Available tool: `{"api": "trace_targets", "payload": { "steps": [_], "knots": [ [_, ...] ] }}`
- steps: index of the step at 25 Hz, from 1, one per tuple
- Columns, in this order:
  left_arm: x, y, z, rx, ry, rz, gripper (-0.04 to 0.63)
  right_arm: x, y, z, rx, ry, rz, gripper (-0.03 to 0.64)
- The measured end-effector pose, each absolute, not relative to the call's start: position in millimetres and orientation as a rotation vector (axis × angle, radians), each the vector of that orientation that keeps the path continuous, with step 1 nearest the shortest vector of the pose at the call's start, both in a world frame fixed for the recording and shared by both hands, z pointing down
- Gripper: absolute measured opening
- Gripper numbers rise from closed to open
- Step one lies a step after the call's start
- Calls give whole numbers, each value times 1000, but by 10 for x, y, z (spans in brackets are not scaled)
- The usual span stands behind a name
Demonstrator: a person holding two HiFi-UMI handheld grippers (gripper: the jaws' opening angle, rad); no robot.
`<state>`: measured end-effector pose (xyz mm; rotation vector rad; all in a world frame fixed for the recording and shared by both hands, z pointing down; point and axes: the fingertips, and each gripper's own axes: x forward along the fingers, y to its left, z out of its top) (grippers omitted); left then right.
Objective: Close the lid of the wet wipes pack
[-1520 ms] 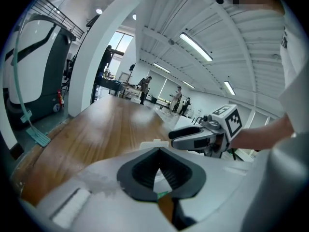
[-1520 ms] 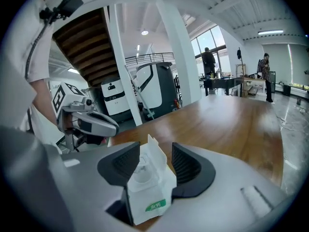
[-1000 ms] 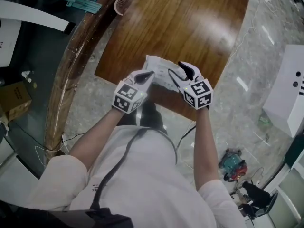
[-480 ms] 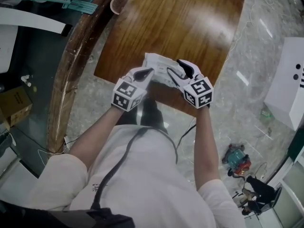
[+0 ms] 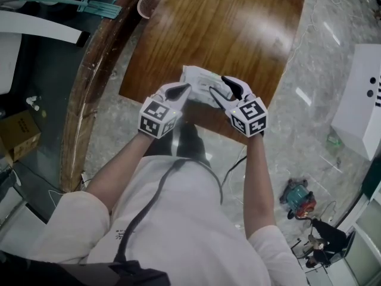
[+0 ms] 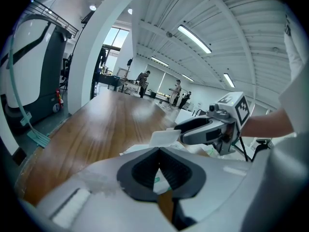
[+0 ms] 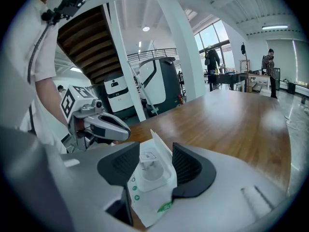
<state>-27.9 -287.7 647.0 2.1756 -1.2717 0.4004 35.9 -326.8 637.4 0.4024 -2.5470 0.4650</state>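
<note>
The white wet wipes pack (image 5: 199,81) lies near the front edge of the wooden table (image 5: 238,28). Its hinged lid (image 7: 159,146) stands up, and the round opening under it shows. My right gripper (image 5: 225,88) is open and straddles the lid end of the pack (image 7: 147,178), one jaw on each side. My left gripper (image 5: 183,89) is at the pack's left edge with its jaws together on the wrapper (image 6: 157,180). In the left gripper view the raised lid (image 6: 164,137) sits just under the right gripper's finger (image 6: 193,132).
A pink basket (image 5: 152,3) sits at the table's far left corner. A curved wooden rail (image 5: 89,82) runs along the left. A white cabinet (image 5: 357,112) and a red and teal tool (image 5: 294,201) stand on the marble floor to the right.
Both grippers stay at the pack. The whole scene has shifted slightly in the head view, with no clear change in the lid or jaws.
</note>
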Motion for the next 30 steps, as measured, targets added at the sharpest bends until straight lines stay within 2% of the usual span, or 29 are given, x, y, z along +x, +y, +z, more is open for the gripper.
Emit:
{"api": "trace_targets", "payload": {
  "steps": [30],
  "knots": [
    [-387,-2806,6352,2212,-1256,403,5,220,-2800,6615,240,-2364,271,210]
  ]
}}
